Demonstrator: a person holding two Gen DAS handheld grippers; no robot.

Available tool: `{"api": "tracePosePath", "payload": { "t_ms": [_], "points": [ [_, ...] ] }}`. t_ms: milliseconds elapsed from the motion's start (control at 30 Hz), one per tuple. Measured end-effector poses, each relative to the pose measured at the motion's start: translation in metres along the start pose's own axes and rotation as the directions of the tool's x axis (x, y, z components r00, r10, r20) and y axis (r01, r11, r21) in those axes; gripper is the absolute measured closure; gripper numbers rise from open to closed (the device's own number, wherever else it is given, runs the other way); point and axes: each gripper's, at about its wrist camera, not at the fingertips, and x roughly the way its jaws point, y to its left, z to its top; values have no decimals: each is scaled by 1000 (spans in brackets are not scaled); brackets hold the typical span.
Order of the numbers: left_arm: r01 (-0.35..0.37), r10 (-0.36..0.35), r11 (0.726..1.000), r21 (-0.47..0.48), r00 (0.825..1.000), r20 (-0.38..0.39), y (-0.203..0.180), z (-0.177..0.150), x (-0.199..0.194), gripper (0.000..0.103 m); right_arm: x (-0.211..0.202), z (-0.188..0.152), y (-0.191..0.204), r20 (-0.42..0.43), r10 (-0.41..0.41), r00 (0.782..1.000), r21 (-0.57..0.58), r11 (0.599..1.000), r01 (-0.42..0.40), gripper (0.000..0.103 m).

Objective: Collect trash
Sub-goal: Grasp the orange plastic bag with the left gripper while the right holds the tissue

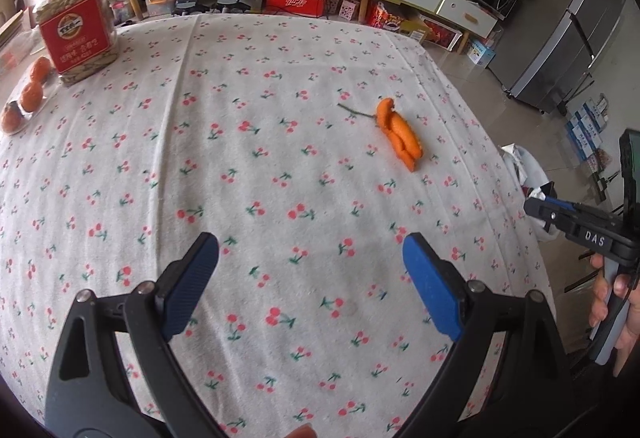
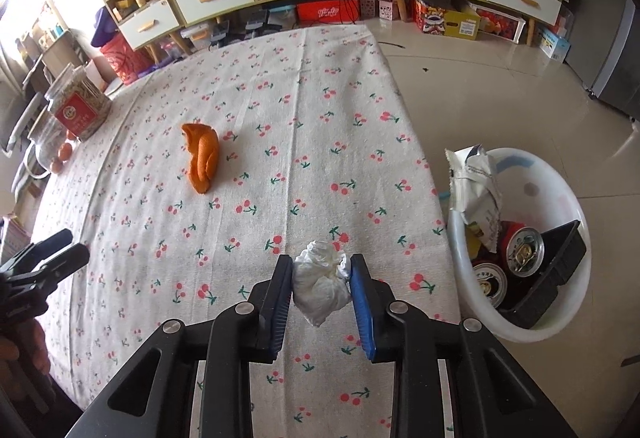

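Observation:
My right gripper (image 2: 321, 269) is shut on a crumpled white tissue (image 2: 320, 284) and holds it above the table's right part. A white basin (image 2: 560, 322) on the floor to the right holds cans, a wrapper and a black tray. An orange peel (image 2: 203, 157) lies on the cherry-print tablecloth, far left of the right gripper; it also shows in the left wrist view (image 1: 399, 133). My left gripper (image 1: 310, 254) is open and empty above the cloth, with the peel ahead to its right. The right gripper (image 1: 538, 205) shows at that view's right edge.
A clear jar with a red label (image 1: 76, 25) and three small oranges (image 1: 30, 95) stand at the table's far left. The table's right edge (image 2: 416, 141) drops to tiled floor. Shelves and drawers line the back wall; a grey fridge (image 1: 568, 33) stands right.

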Motion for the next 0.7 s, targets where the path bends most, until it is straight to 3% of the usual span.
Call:
{"api": "tracePosePath", "payload": {
  "t_ms": [433,600,700],
  "points": [
    [81,-80,996,-49,996,31,-52,41,54,16,-26,-8,-45,46,10,999,71,997,-14,74],
    [63,-64,997,-50,998,-24,-76,51,84,39,-29,-8,-62,52,4,999,109,994,-10,74],
    [32,-33,998,-52,999,-20,-77,54,93,44,-30,-7,-69,57,1,998,126,992,-8,74]
  ]
}}
